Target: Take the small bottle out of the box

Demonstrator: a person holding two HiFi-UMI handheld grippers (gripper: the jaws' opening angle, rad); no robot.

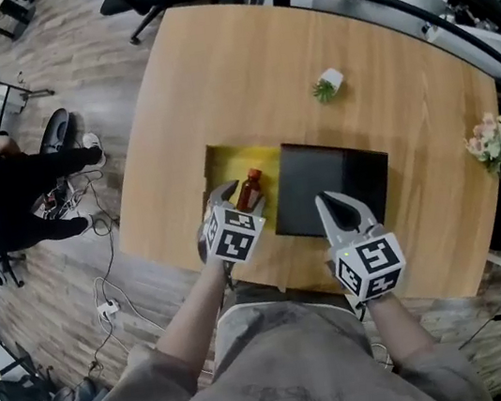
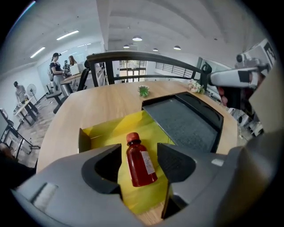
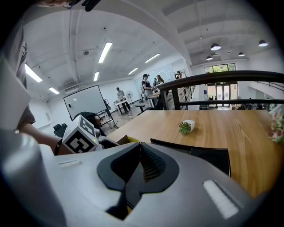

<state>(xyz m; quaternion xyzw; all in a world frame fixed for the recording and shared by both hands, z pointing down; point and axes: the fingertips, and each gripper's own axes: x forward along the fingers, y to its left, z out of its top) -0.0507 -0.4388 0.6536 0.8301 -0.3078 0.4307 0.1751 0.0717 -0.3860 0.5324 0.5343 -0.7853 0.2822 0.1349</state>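
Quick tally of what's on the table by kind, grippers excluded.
bottle: 1
box: 1
lid: 1
potted plant: 1
flowers: 1
Total: 5

**Head view:** taken from above the near edge of the wooden table (image 1: 300, 43), facing steeply down, so the whole tabletop shows.

**Left gripper view:** set low and close over the yellow box (image 2: 106, 131), facing toward the far side of the table, with the small bottle (image 2: 141, 164) just ahead of the lens.

**Right gripper view:** set low at the near edge, facing far and left across the black lid (image 3: 211, 157).

All 3 views share the box, the lid and the small potted plant (image 1: 330, 84).
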